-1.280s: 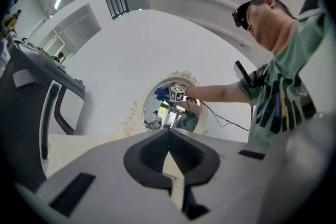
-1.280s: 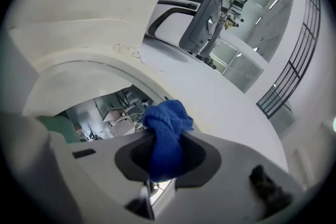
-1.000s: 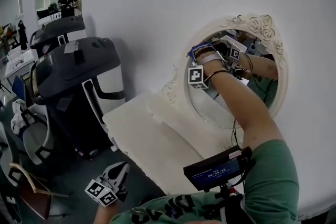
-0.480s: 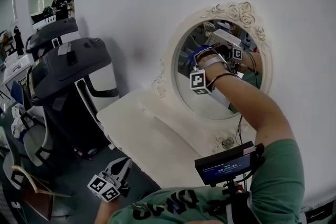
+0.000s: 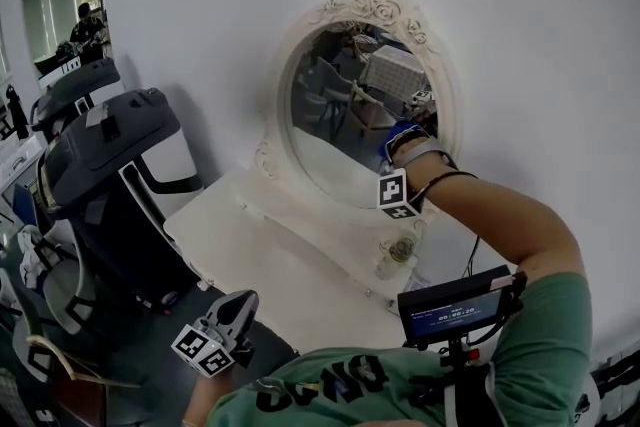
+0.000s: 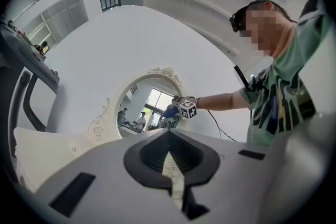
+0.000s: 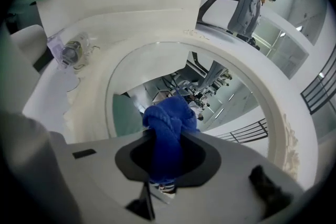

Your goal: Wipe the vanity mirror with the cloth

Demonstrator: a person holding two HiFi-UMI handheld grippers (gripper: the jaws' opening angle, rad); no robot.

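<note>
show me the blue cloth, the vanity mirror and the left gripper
blue cloth [image 7: 167, 119]: right gripper view, bunched part past the fingers
vanity mirror [image 5: 335, 130]: head view, bare glass
left gripper [image 6: 169, 134]: left gripper view, where its fingertips meet

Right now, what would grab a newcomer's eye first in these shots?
The oval vanity mirror with its ornate white frame dominates the centre of the head view. At its lower right edge the right gripper holds a bright blue cloth up to the glass. The left gripper hangs low at bottom left, shut and empty.

Right gripper [image 5: 405, 143], cloth [image 5: 398, 129] on mirror [image 5: 335, 110], left gripper [image 5: 238, 307] low
</note>
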